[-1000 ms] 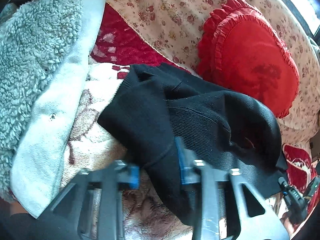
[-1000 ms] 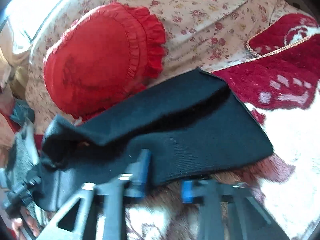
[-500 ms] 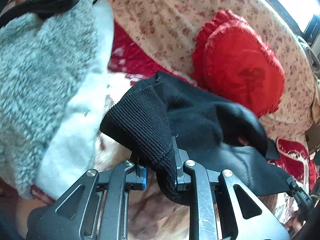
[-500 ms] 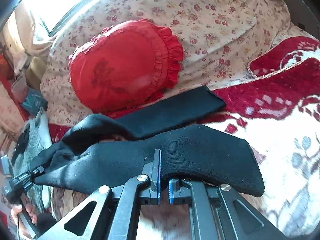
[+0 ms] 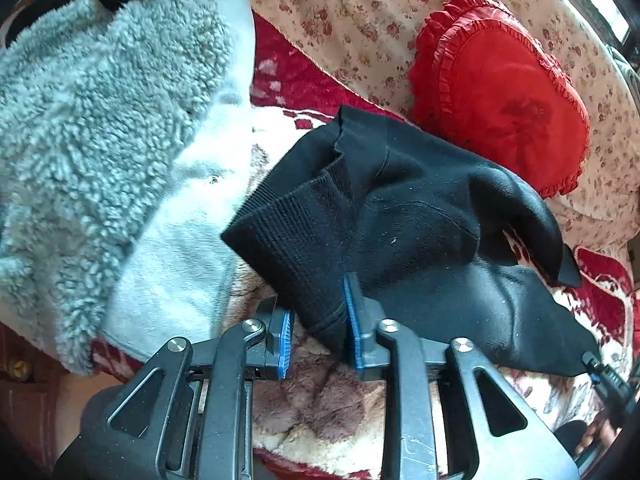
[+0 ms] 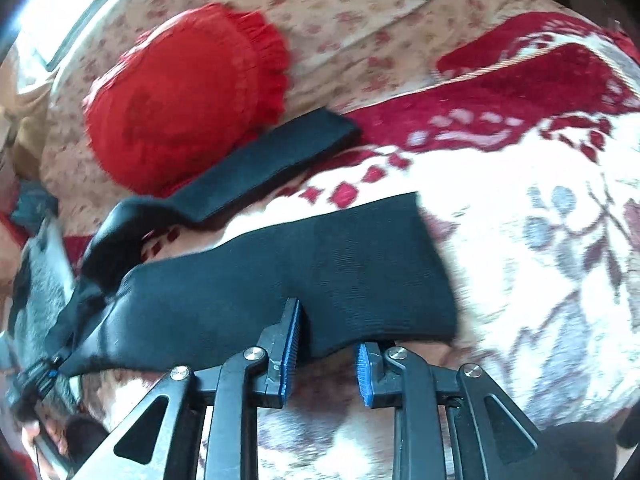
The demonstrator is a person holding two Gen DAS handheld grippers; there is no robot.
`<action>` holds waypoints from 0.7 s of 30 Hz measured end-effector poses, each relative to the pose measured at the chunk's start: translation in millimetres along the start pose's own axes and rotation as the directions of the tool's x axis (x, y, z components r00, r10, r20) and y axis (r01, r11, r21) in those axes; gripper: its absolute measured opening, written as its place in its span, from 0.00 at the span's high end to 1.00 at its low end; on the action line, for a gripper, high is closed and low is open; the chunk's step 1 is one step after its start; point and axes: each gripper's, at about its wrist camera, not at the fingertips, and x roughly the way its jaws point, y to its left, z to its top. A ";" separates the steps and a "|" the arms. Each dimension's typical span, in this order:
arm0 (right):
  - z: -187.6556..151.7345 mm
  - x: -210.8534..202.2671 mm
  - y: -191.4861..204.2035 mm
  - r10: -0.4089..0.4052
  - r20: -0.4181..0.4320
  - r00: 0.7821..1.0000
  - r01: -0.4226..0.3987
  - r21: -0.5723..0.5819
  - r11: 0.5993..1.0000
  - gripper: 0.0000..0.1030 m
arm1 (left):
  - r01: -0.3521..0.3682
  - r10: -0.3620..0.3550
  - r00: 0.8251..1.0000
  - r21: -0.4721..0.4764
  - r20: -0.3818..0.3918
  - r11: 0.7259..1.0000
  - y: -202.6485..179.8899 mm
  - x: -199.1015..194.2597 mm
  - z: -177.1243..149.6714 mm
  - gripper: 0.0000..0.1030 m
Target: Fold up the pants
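Between opened left tool (image 5: 318,334) pads, black pants (image 5: 400,216) cuff

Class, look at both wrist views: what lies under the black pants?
Under the black pants lies a red-and-cream patterned blanket, showing all around them and in the gap between the two legs. A red heart cushion sits behind. Anything directly beneath the fabric is covered.
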 end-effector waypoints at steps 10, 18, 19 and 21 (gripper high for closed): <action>23.4 -24.8 -21.1 -0.288 0.130 0.949 0.288 0.019 0.957 0.77 | -0.044 0.043 0.999 0.034 0.031 0.998 10.8 -25.2 -5.4 0.71; 23.5 -6.9 44.4 -0.022 0.068 0.997 0.034 -0.193 0.981 0.77 | -0.047 0.038 0.991 0.069 0.125 0.997 -2.6 -52.6 0.3 0.64; 19.9 5.1 54.6 0.002 0.035 0.999 0.006 -0.216 0.976 0.77 | -0.047 0.038 0.992 0.074 0.121 0.996 -5.2 -48.9 1.1 0.64; 12.5 30.9 68.7 0.029 -0.030 0.999 -0.036 -0.252 0.967 0.77 | -0.025 0.016 0.994 0.082 0.108 0.996 -10.6 -37.1 3.0 0.64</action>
